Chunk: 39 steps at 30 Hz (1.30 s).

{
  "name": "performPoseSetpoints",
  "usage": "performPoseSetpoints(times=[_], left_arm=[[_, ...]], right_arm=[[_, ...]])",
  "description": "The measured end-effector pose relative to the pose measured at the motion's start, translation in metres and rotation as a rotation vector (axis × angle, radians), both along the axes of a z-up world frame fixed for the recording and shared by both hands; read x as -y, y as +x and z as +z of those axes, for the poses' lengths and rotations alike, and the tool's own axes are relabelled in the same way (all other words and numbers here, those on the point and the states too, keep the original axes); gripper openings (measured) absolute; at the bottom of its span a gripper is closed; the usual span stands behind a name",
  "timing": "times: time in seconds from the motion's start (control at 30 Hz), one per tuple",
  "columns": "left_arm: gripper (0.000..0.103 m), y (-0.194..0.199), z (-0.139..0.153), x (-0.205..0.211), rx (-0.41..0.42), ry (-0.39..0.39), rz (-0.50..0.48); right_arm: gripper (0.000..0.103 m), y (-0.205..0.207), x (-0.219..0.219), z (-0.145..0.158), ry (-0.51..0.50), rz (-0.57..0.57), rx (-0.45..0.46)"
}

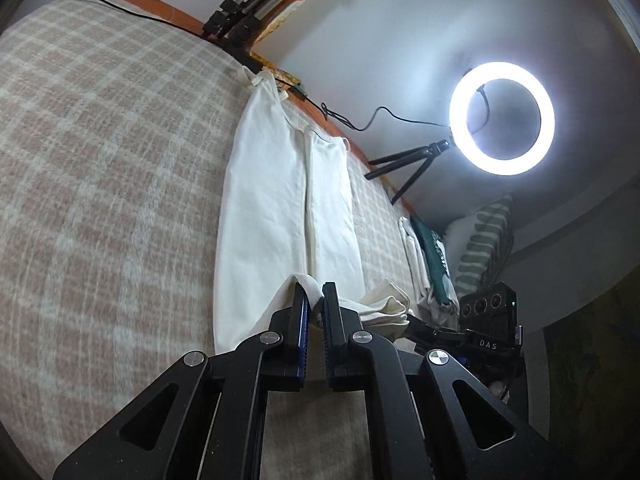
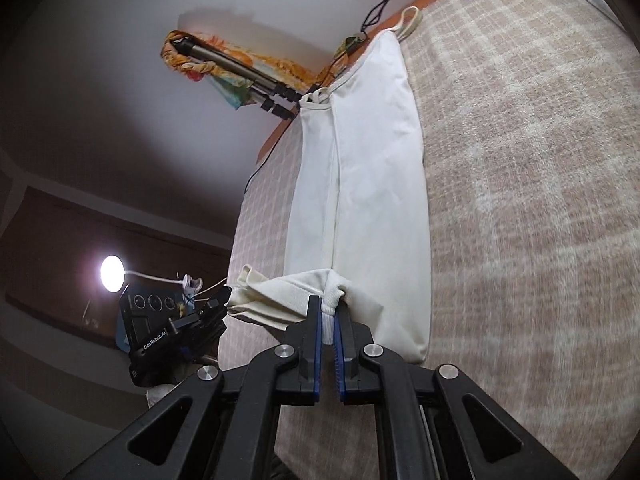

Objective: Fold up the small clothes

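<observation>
Both hand-held grippers, left (image 1: pixel 314 300) and right (image 2: pixel 329 312), are clamped on the near hem of a white garment (image 1: pixel 280 200), likely to carry it over in a fold. Beyond them it lies flat along the checked bed (image 1: pixel 100 160), straps at the far edge.

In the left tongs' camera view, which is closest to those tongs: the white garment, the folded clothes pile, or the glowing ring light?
1. White cotton garment: clamped in the left tongs.
2. Folded clothes pile: right, on the bed.
3. Glowing ring light: farthest, upper right on its tripod.
</observation>
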<state>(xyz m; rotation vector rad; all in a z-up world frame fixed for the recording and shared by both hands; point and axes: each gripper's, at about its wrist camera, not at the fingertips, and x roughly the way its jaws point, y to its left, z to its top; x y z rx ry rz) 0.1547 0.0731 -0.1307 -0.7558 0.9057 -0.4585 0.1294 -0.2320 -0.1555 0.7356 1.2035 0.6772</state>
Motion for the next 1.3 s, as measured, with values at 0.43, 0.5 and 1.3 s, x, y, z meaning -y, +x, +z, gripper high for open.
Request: performPoseSetpoints(times=[0.43, 0.5, 1.3], left_arm=[[0.005, 0.029, -0.025, 0.007, -0.033, 0.09, 0.033], [0.005, 0.03, -0.025, 0.01, -0.028, 0.124, 0.028], [0.029, 0.0, -0.018, 0.087, 0.16, 0.557, -0.178]], right_arm=[[0.003, 0.038, -0.01, -0.03, -0.058, -0.034, -0.069], [0.004, 0.041, -0.01, -0.031, -0.067, -0.035, -0.072], [0.024, 0.014, -0.082, 0.021, -0.526, 0.236, 0.389]])
